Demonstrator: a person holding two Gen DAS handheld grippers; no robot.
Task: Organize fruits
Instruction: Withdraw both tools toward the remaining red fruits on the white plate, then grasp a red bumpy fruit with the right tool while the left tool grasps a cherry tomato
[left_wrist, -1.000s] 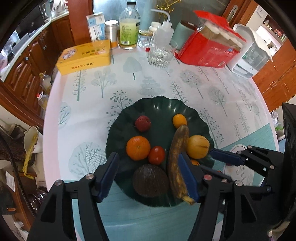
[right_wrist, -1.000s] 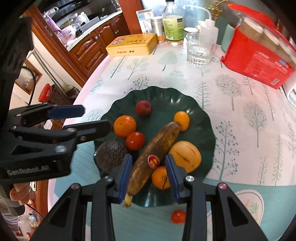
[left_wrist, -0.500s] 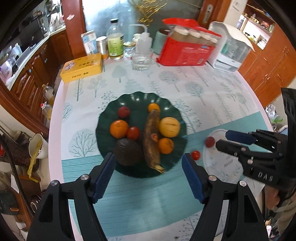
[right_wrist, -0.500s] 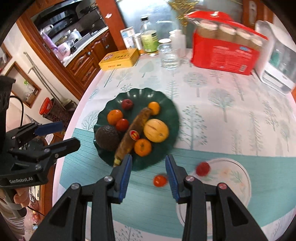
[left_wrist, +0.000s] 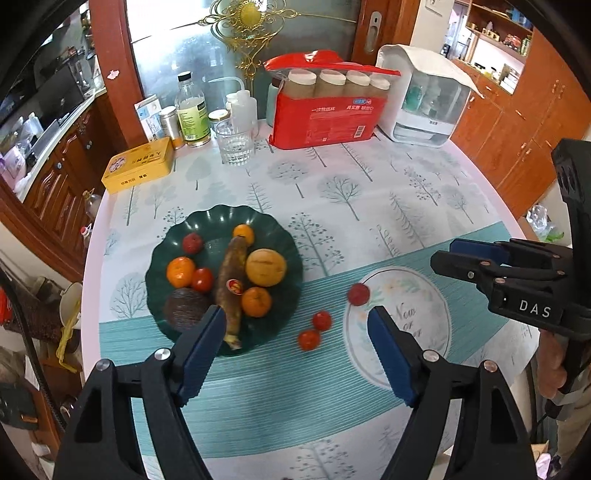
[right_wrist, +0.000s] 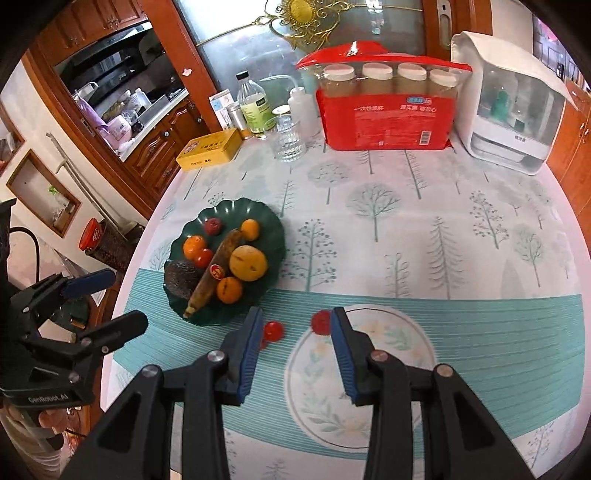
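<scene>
From the left wrist view, the left gripper (left_wrist: 295, 343) fills the bottom of the frame, its blue fingers (left_wrist: 201, 350) spread wide with nothing between them, having just been opening; beyond them, left of centre, the dark green plate (left_wrist: 288, 258) sits on the table (left_wrist: 369, 192) carrying a browned banana (left_wrist: 231, 280), two oranges, a yellow round fruit (left_wrist: 266, 267), a dark avocado (left_wrist: 184, 308), a tomato and small red and orange fruits; two loose tomatoes (left_wrist: 314, 330) lie on the cloth just right of the plate, and a red fruit (left_wrist: 359, 294) rests at the edge of the printed white circle (left_wrist: 424, 295); the right gripper (left_wrist: 458, 254) reaches in from the right edge, empty. From the right wrist view, the right gripper (right_wrist: 295, 339) stands at bottom centre, its fingers (right_wrist: 251, 350) only narrowly apart and holding nothing; one tomato (right_wrist: 274, 329) shows just beside the left finger, the red fruit (right_wrist: 320, 322) beside the right one; the plate (right_wrist: 275, 225) lies left of centre; the left gripper (right_wrist: 107, 299) hangs at the left edge; a red pack of cups (right_wrist: 388, 122) stands at the table's far edge.
</scene>
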